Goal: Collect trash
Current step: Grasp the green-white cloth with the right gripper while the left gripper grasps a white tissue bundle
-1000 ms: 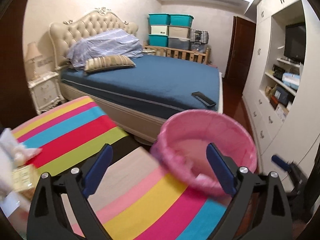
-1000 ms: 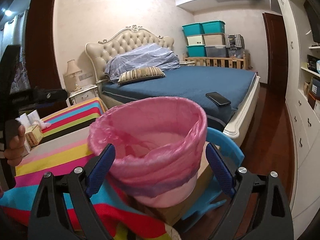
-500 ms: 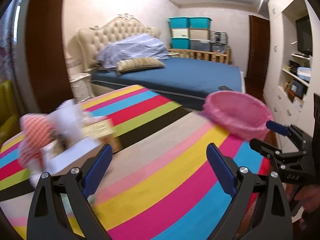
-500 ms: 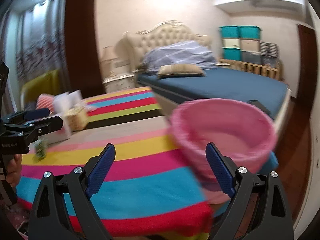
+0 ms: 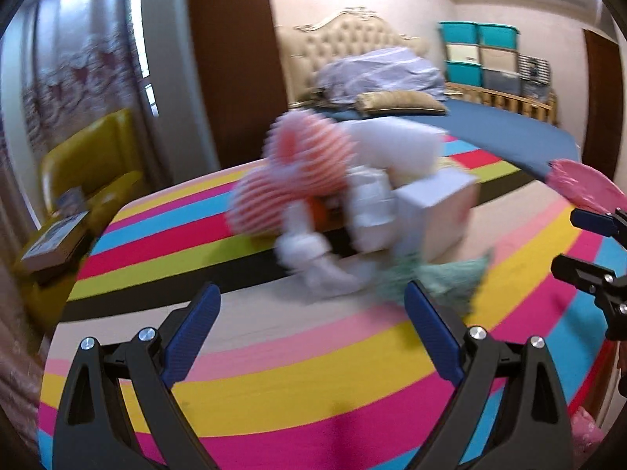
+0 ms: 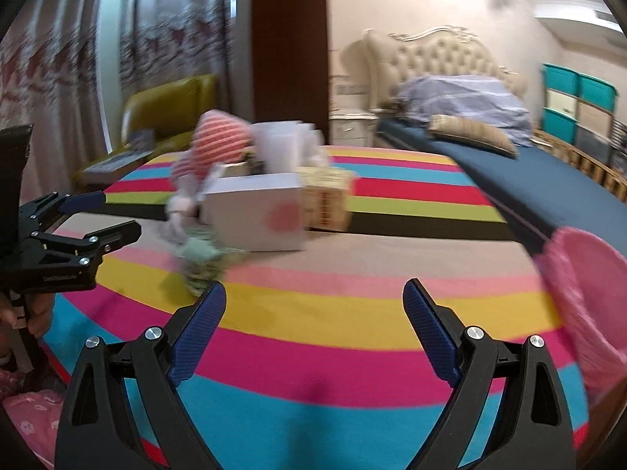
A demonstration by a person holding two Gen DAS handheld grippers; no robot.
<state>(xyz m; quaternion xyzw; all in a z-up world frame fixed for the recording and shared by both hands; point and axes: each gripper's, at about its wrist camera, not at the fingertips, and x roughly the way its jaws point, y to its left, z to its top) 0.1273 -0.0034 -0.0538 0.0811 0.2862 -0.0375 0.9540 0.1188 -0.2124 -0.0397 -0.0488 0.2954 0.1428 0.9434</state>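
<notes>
A crumpled green wrapper lies on the striped tablecloth, just ahead of my open, empty left gripper; it also shows in the right wrist view. White crumpled paper lies beside it. A pink-lined trash bin stands at the table's right edge, and its rim shows in the left wrist view. My right gripper is open and empty over the cloth. Both views are blurred.
A white box, a tissue box and a red-striped plush toy sit mid-table. A yellow chair stands left. A bed with blue cover lies behind the table.
Both grippers have swung left, away from the pink bin and toward the clutter on the table. The green wrapper and plush toy came into close view. Both stay open.
</notes>
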